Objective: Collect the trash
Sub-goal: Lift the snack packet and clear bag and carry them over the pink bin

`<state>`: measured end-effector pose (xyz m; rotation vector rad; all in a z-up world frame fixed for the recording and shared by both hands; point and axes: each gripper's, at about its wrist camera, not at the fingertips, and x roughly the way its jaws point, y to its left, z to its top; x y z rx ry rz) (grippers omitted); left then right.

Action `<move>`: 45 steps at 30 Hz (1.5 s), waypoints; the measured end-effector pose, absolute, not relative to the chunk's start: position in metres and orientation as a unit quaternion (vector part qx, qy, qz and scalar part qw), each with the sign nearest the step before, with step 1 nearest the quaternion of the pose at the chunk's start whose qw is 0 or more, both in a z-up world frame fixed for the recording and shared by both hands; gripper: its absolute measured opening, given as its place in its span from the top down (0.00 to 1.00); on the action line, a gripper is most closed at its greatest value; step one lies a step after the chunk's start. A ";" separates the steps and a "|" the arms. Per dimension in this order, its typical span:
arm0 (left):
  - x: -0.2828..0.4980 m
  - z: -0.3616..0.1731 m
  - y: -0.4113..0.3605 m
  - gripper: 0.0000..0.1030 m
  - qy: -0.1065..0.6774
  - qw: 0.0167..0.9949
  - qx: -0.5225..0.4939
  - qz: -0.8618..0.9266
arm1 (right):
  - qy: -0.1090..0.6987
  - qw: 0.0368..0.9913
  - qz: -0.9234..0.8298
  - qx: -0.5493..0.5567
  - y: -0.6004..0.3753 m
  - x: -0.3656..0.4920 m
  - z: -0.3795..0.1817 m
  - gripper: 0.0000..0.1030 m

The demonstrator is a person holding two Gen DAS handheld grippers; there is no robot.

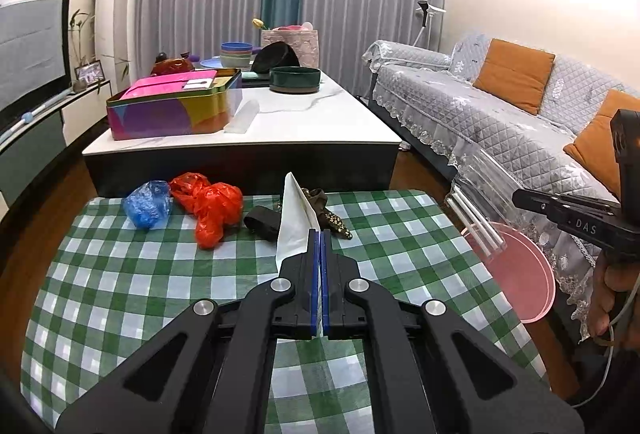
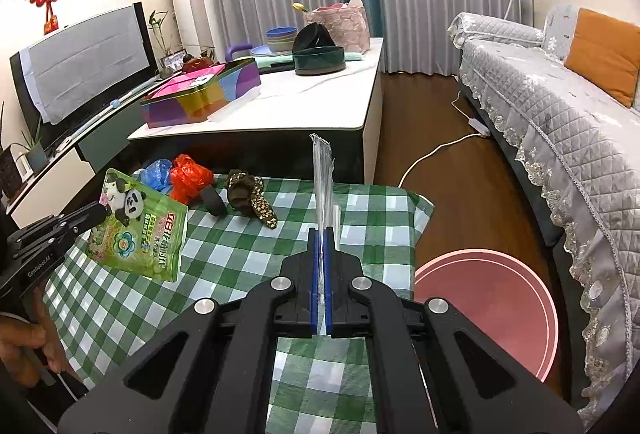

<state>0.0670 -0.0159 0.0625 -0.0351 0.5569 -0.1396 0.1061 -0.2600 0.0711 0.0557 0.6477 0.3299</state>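
My left gripper is shut on a green panda snack packet, seen edge-on as a white sheet in the left wrist view and face-on in the right wrist view, held above the checked cloth. My right gripper is shut on a clear plastic wrapper, which also shows in the left wrist view above the pink bin. On the cloth's far edge lie a blue bag, a red bag, a black band and a brown patterned cloth.
The pink round bin stands on the wood floor right of the small table. A white-topped coffee table with a colourful tin and bowls stands behind. A grey sofa is at the right; a white cable runs on the floor.
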 end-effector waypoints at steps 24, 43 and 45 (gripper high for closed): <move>0.070 0.064 -0.040 0.99 0.270 0.958 -0.007 -0.093 | 0.307 0.941 0.141 0.032 -0.282 0.102 0.077 0.98; 0.076 0.065 -0.075 0.99 0.266 0.956 0.000 -0.125 | 0.304 0.945 0.113 0.043 -0.318 0.095 0.076 0.98; 0.077 0.065 -0.081 0.99 0.266 0.955 0.001 -0.129 | 0.303 0.946 0.109 0.045 -0.323 0.094 0.076 0.98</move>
